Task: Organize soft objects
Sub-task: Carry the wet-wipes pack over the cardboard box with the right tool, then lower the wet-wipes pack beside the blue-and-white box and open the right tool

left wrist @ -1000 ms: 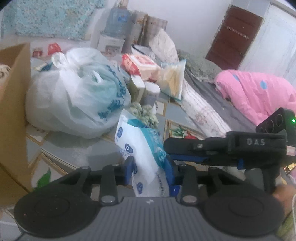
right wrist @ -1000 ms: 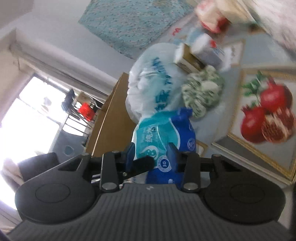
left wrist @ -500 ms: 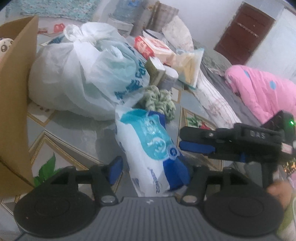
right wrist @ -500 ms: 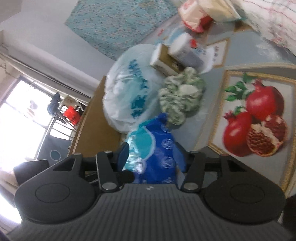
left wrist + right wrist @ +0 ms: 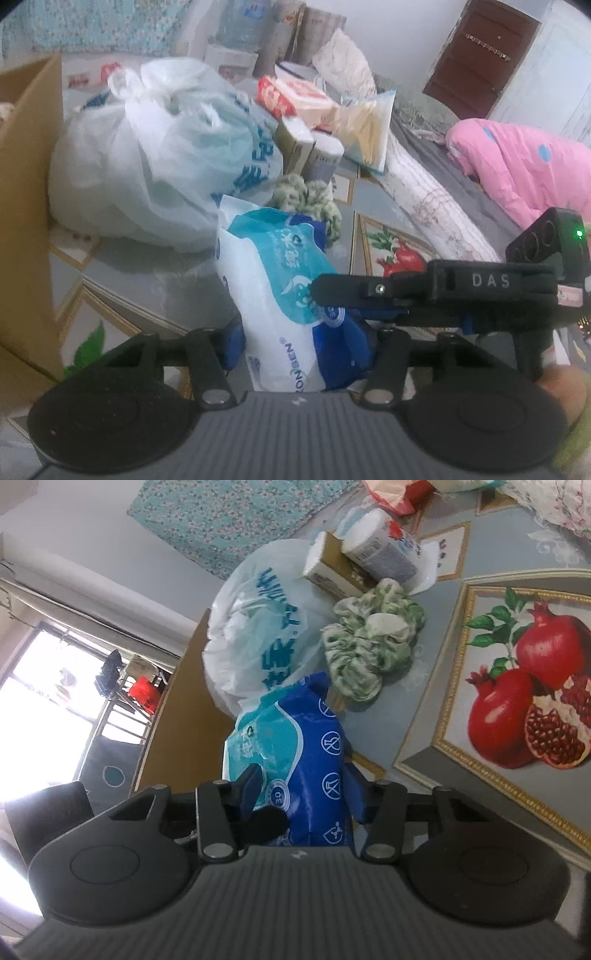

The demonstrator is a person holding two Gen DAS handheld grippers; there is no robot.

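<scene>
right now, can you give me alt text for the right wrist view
A blue and teal soft pack sits between the fingers of the right tool, which looks closed on it. Beyond it on the patterned mat lie a green scrunchie and a tied white plastic bag, with a cardboard box to the left.

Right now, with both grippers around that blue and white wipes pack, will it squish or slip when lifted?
The wipes pack will probably squish a little: its film looks soft and wrinkled. That glossy wrap may slip. It looks full, so perhaps heavy for its size and likely to sag.
</scene>
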